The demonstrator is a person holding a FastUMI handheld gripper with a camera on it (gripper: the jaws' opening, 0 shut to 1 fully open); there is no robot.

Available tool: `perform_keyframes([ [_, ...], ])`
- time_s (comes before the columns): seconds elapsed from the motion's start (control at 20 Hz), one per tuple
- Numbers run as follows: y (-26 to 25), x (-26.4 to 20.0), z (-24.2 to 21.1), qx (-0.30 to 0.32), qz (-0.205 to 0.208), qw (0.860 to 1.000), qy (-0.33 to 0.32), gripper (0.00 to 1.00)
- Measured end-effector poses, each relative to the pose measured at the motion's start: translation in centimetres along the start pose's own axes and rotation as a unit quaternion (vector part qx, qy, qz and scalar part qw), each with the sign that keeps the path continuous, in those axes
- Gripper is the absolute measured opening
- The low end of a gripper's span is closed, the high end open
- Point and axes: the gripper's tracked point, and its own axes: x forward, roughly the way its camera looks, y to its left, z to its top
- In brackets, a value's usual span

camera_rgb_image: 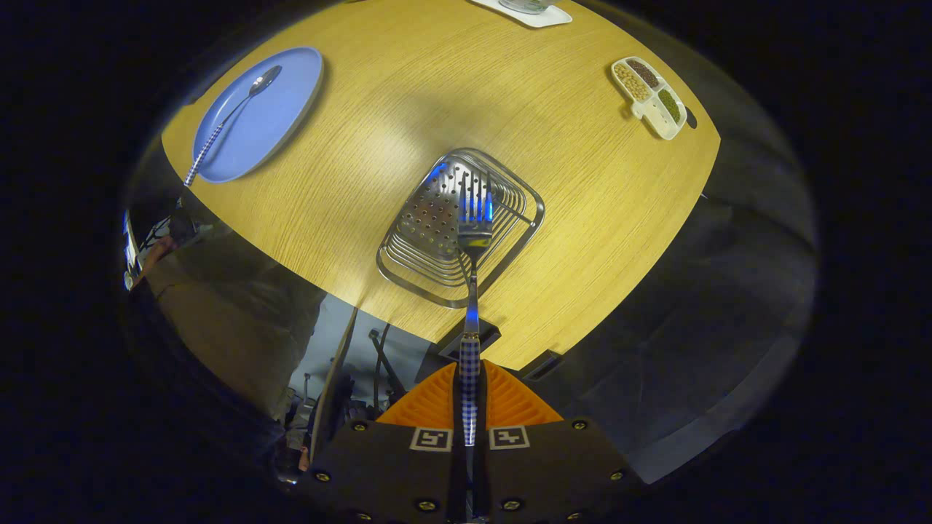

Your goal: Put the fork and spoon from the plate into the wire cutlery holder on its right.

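- Gripper view looks down on a round wooden table [451, 94] with a pale, fine-grained top.
- The gripper [470, 407] has its two fingers closed tight on the checked handle of a fork [472, 291], with no gap beside the handle.
- The fork points straight ahead of the fingers; its metal tines sit over the open top of the wire cutlery holder [460, 227]. Whether the tines touch the holder I cannot tell.
- The holder is a rounded-square basket of bent steel wire with a perforated metal plate inside. It stands near the table edge closest to the fingers.
- A blue plate [284, 124], round and matte, lies well apart from the holder, toward the table's left edge.
- A spoon [229, 120] rests on that plate, bowl toward the far rim, and its checked handle sticks out past the near rim.
- A white divided dish [649, 97] sits near the right edge of the table. Its compartments hold small grains or beans in tan, dark and green tones, too small to name.
- A white flat mat [531, 14] lies at the far edge, cut off, with a glassy thing on it that I cannot make out.
- Nothing stands between the fork and the holder.
- Below the table edge, stands, cables and a dim floor show, blurred.
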Motion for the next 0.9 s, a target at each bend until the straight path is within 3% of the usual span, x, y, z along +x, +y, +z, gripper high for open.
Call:
perform_keyframes([
  [0.3, -0.6, 0.2, 0.9, -0.036, -0.025, 0.998, 0.055, 0.04],
  [0.65, -0.7, 0.5, 1.8, -0.021, -0.005, 0.994, 0.104, 0.04],
  [0.9, -0.5, 0.1, 3.6, 0.006, 0.018, 0.994, 0.108, 0.11],
])
